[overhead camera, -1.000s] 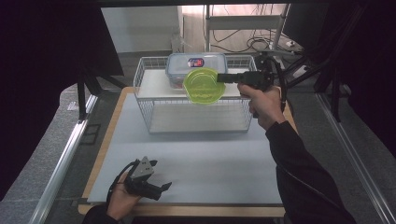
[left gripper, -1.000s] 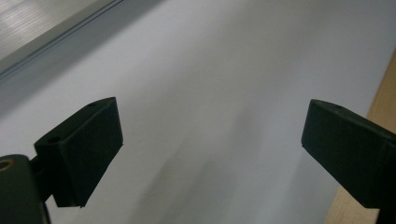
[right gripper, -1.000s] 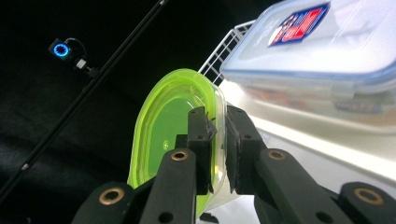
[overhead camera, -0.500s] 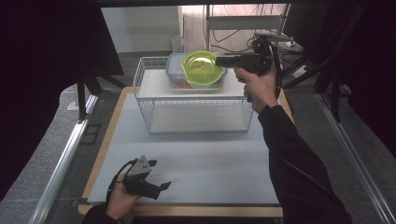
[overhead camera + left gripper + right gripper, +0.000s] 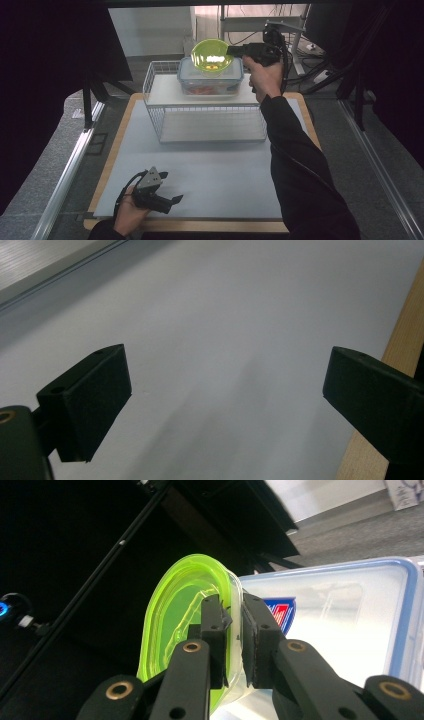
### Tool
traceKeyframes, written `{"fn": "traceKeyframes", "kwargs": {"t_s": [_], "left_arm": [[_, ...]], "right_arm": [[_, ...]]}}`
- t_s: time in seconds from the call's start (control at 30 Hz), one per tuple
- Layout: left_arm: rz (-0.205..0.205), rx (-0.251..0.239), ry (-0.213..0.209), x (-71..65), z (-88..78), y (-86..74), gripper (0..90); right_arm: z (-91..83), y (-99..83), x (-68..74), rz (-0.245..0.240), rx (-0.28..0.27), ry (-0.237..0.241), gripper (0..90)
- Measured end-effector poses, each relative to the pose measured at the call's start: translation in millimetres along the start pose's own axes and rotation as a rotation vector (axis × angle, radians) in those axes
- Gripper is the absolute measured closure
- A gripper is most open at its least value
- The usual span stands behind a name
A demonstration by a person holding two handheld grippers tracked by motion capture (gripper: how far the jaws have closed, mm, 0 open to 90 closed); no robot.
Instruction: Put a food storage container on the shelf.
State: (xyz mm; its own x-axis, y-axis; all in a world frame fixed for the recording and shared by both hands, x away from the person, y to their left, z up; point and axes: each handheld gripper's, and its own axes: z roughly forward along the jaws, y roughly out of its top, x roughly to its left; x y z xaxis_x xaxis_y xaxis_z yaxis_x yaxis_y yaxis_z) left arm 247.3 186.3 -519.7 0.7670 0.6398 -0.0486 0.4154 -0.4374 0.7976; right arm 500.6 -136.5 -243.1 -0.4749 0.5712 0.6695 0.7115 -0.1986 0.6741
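You wear a long black sleeve [image 5: 300, 170]. Your grippers are black, with brass-coloured screws [image 5: 191, 647] and a grey three-cornered plate [image 5: 151, 178].

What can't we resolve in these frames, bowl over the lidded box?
- Gap between green bowl and container: high view, bowl overlaps the lid; contact unclear.
- Container contents: high view, too small, reddish blur.
- Bowl's lower part: right gripper view, behind right gripper.

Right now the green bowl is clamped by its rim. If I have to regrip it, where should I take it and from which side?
Probably the rim again. The green bowl has a thin wall that fits between narrow jaws, as the right gripper shows, one pad inside and one outside. Come from the right-hand side in the high view, since the lidded container sits directly beneath it on the wire rack.
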Motion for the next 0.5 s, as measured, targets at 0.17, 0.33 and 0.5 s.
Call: {"fn": "traceKeyframes", "kwargs": {"t_s": [0.17,0.33,0.5], "left_arm": [[0.002,-0.002,-0.003,-0.5,-0.1,0.1,5.2],[0.001,-0.003,-0.007,-0.3,-0.1,0.0,5.2],[0.001,-0.003,-0.013,-0.8,0.2,-0.1,5.2]], "right_arm": [[12.6,4.3,-1.4,0.012,-0.024,-0.036,81.7],[20.5,8.8,-4.2,0.026,-0.043,-0.074,81.5],[25.7,9.8,-6.8,0.047,-0.052,-0.087,81.3]]}}
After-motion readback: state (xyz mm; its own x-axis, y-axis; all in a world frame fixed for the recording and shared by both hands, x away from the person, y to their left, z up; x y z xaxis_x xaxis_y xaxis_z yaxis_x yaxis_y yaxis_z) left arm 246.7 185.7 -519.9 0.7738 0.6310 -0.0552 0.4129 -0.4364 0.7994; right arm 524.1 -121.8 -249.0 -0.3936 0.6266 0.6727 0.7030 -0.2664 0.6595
